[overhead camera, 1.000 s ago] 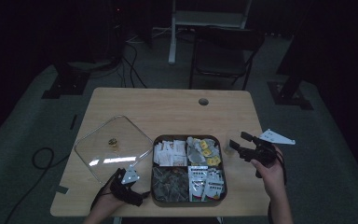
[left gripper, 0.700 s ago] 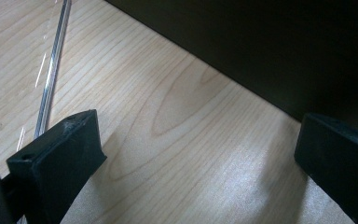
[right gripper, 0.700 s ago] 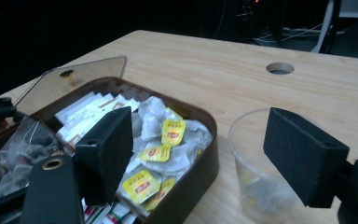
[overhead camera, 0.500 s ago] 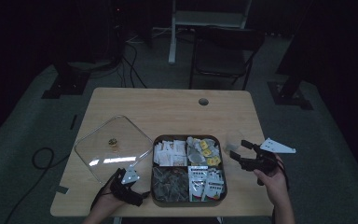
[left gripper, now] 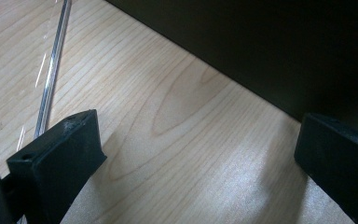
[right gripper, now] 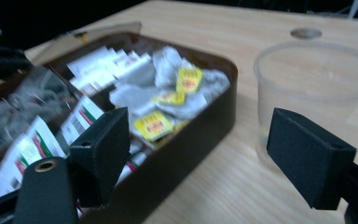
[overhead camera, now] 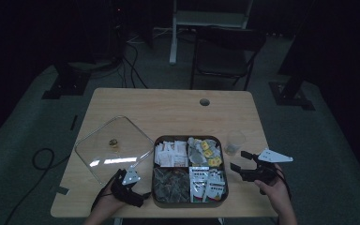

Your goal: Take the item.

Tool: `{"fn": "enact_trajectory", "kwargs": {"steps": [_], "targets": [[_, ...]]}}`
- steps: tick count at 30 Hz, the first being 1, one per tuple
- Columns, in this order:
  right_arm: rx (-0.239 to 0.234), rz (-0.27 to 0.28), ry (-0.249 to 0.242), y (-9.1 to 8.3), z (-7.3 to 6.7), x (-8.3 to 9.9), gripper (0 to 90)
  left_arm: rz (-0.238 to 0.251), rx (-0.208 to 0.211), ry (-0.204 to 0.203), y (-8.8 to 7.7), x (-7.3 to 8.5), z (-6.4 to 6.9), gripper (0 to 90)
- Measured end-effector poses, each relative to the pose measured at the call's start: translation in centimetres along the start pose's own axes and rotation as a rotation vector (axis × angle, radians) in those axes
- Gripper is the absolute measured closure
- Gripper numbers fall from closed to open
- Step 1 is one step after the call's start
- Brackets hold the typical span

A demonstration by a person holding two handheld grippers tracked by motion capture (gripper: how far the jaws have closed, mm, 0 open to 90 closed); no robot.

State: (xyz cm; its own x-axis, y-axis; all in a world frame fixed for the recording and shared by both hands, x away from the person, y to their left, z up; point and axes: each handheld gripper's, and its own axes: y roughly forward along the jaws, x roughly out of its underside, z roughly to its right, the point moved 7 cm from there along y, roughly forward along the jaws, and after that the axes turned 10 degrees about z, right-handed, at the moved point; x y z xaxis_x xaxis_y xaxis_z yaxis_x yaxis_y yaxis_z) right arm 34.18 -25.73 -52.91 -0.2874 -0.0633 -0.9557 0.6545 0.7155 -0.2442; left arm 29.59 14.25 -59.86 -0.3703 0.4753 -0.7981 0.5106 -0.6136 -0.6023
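A dark four-compartment tray [overhead camera: 190, 137] of tea bags and packets sits at the front middle of the wooden table. My right gripper [overhead camera: 238, 160] hovers just right of it, pointing left at its side wall. Its jaws have just been opening and now stand open with nothing between them. In the right gripper view the jaws [right gripper: 200, 140] frame the tray wall [right gripper: 186, 158] and a clear plastic cup [right gripper: 317, 74]. My left gripper [overhead camera: 126, 174] rests open on the table by the tray's front left corner. Its view [left gripper: 196, 154] has bare wood between the jaws.
A square glass lid [overhead camera: 112, 150] lies flat left of the tray, and its edge [left gripper: 53, 60] runs past my left jaw. The cup [overhead camera: 234, 142] stands beside the tray's far right corner. Yellow-tagged tea bags [right gripper: 186, 81] fill that corner. A round hole [overhead camera: 204, 101] marks the far tabletop.
My right gripper has sunk toward the table and come nearer the front edge, its jaws a little wider. The left gripper has stayed put.
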Motion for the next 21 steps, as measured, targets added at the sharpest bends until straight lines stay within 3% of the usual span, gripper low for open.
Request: {"fn": "enact_trajectory", "kwargs": {"steps": [13, 21], "targets": [[0.054, -0.095, -0.008, 0.5, 0.9, 3.7, 20.8, 0.0, 0.0, 0.0, 0.0, 0.0, 0.0, 1.3], [0.045, -0.144, 0.0, 0.9, 0.8, 5.1, 20.3, -0.001, 0.0, 0.0, 0.0, 0.0, 0.0, 1.3]]}}
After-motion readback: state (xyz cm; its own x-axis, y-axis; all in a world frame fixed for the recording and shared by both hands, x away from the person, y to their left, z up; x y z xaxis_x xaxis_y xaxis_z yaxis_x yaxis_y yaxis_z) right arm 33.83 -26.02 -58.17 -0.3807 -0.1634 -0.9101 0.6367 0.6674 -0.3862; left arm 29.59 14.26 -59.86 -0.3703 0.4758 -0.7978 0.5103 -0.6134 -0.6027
